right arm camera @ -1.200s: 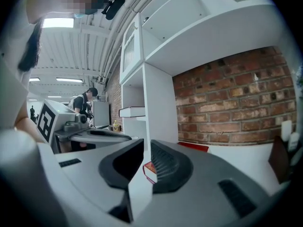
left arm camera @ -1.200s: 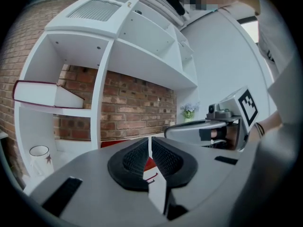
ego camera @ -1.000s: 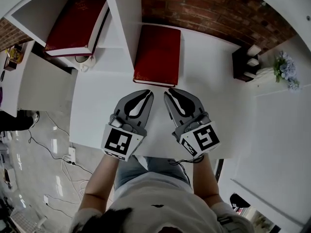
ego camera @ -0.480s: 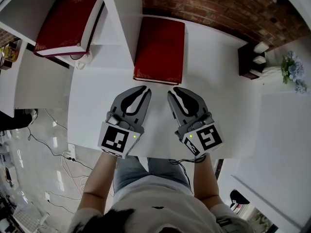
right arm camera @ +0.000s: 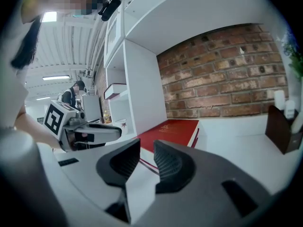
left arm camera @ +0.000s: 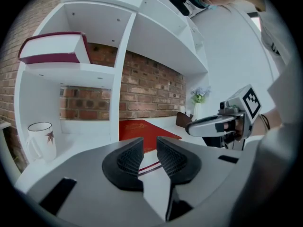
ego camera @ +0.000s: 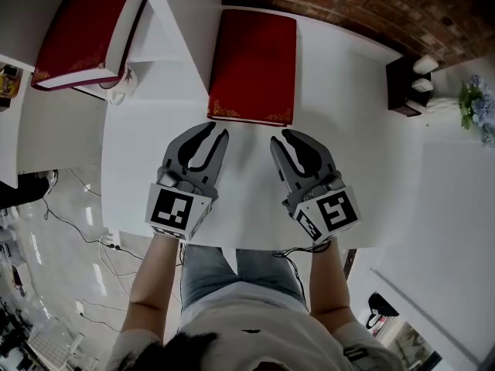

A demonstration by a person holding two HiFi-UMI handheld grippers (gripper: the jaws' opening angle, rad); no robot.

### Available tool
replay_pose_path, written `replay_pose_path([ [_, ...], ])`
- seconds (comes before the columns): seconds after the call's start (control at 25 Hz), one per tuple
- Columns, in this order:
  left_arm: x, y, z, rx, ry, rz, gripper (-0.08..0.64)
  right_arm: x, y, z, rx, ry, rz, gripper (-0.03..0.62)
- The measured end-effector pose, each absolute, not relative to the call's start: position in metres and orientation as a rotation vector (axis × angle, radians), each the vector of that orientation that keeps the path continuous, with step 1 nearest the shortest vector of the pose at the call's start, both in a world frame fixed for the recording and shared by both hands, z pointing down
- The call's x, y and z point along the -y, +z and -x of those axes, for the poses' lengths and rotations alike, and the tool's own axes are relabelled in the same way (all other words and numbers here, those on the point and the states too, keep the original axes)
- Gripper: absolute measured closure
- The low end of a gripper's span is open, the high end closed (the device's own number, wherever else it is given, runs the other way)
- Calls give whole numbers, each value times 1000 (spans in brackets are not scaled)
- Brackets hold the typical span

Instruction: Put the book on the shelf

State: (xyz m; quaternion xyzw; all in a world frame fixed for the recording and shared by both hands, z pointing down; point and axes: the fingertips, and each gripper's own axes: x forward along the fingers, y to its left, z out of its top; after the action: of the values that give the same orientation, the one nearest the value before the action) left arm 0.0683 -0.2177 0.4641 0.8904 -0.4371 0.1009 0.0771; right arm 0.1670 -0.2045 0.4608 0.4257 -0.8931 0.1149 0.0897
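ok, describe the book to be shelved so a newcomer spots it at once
Start at the white table under the brick wall. A red book lies flat on it, just right of the white shelf unit. The other red book sits up inside that unit to the left; this one lies on the open tabletop.

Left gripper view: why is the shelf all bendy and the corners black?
Left gripper view: the wide lens bows the white shelf into curves and blacks out the corners; right gripper view: the brick wall bends the same way; head view: the table edges curve too, with soft, even light on the red book.
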Motion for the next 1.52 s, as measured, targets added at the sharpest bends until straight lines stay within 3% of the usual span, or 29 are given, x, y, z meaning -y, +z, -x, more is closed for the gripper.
replay_pose_path([
  [0.84,244,515,-44,1317,393,-2637,405,219,518,-191,2536,409,-1288,474],
  [1.52,254,532,-54,1258,457,-2660,394,240,536,-188,2537,402,-1212,417],
])
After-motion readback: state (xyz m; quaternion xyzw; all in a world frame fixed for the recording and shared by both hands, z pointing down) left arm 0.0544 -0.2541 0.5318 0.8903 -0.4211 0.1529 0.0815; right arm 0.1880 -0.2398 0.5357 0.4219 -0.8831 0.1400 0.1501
